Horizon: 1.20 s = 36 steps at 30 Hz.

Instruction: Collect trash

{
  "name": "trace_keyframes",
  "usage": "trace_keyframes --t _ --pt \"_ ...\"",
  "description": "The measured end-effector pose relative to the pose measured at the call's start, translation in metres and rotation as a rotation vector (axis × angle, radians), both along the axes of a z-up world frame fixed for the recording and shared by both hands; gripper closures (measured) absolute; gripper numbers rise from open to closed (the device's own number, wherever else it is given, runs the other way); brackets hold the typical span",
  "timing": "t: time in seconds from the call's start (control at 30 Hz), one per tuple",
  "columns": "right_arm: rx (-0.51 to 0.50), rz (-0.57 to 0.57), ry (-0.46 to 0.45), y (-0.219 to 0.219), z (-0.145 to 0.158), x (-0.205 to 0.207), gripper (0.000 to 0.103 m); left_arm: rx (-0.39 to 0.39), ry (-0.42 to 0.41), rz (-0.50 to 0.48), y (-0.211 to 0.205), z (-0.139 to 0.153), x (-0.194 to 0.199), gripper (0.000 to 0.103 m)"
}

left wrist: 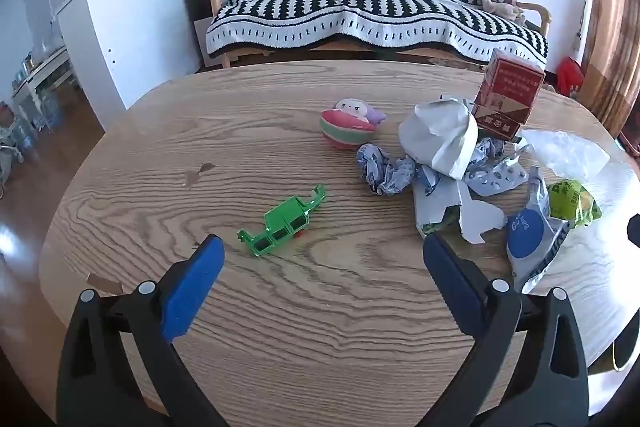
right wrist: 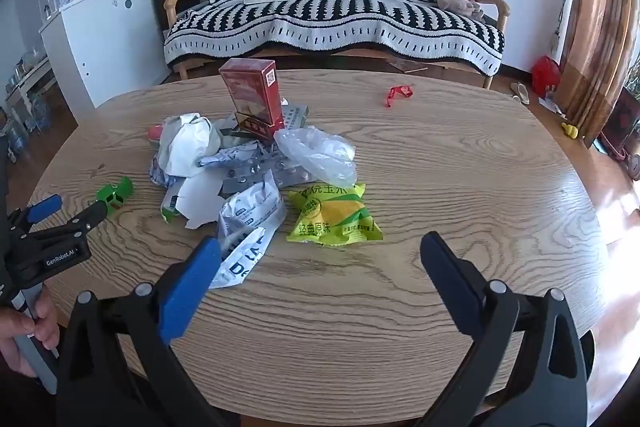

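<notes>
While both grippers hang over the near edge of the wooden table [right wrist: 460, 155], the trash sits heaped around a red carton [right wrist: 252, 95] that stands upright toward the far side. Farthest left of the carton lies a green plastic toy [left wrist: 282, 223], apart from the heap and just ahead of the left gripper [left wrist: 323, 247], whose jaws stand wide apart with nothing between them. In the left wrist view, a round plush toy [left wrist: 350, 125] rests left of the carton, at the edge of the heap. Closer to the carton, on its near left, a crumpled white paper [right wrist: 188, 143] leans against the pile, with torn white card and a silver blister pack [right wrist: 256, 175] below it. A white and blue pouch [right wrist: 248, 227] lies nearer still, its end touching the right gripper's left pad [right wrist: 192, 283]. The right gripper [right wrist: 320, 251] is spread fully and grips nothing. Just right of the carton's foot sits a clear plastic bag [right wrist: 320, 151], and in front of that a yellow-green snack packet [right wrist: 332, 215]. Well right of the carton, alone, lies a small red scrap [right wrist: 398, 94]. A hand [right wrist: 24, 331] holds the left gripper's handle at the lower left of the right wrist view.
</notes>
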State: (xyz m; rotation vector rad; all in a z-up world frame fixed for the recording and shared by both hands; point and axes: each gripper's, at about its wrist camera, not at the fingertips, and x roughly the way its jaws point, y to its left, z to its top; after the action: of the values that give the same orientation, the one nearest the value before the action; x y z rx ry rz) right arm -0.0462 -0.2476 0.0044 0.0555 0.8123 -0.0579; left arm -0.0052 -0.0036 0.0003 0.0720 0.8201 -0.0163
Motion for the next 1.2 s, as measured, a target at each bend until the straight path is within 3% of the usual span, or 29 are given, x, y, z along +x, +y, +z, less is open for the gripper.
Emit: trace_keyframes --t 1.2 --pt "0.028 -0.007 -0.007 -0.0054 0.0017 -0.0037 0.006 -0.018 0.006 0.01 0.0023 -0.0001 -0.0005 0.006"
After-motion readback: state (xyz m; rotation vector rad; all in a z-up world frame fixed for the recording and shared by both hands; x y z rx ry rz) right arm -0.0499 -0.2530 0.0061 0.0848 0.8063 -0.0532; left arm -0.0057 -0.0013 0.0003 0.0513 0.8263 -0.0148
